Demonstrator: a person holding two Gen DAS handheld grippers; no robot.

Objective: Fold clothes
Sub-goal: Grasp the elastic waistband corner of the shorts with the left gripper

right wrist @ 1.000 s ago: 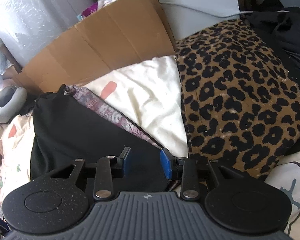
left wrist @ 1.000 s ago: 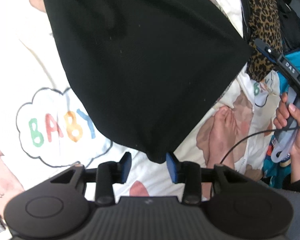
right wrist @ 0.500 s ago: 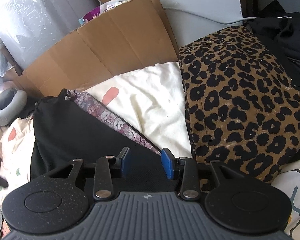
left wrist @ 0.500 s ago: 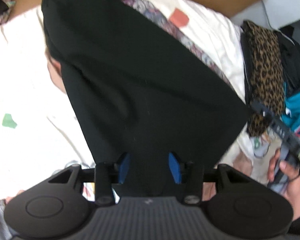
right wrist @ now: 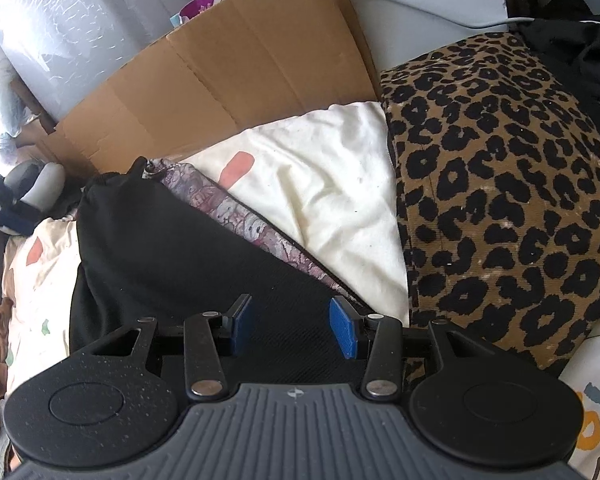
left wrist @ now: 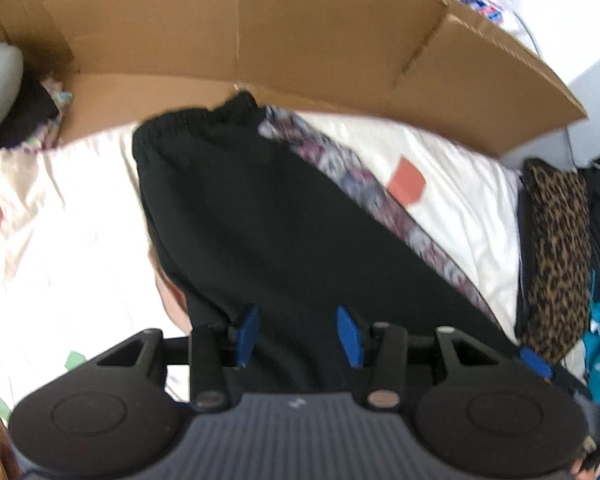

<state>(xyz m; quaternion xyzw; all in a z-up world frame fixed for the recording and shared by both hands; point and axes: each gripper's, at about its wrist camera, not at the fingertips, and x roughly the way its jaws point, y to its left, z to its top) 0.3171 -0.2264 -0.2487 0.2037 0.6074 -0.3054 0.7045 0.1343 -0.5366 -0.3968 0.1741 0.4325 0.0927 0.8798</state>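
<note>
A black garment (left wrist: 268, 232) with an elastic waistband lies spread on a cream printed sheet (left wrist: 52, 248); it also shows in the right wrist view (right wrist: 160, 248). A purple patterned cloth (left wrist: 364, 192) peeks out along its right edge, also in the right wrist view (right wrist: 228, 216). My left gripper (left wrist: 298, 334) is open, its blue pads over the garment's near end with black fabric between them. My right gripper (right wrist: 292, 330) is open over the garment's near right corner.
A brown cardboard sheet (left wrist: 260, 40) stands behind the bed, also in the right wrist view (right wrist: 220, 92). A leopard-print fabric (right wrist: 500, 200) lies to the right, with dark clothes (right wrist: 580, 52) behind it. A grey cushion (right wrist: 40, 180) lies at the far left.
The left gripper has moved forward over the black garment and tilted up; the cardboard has come into its view. The right gripper has crept slightly forward. Both stay open.
</note>
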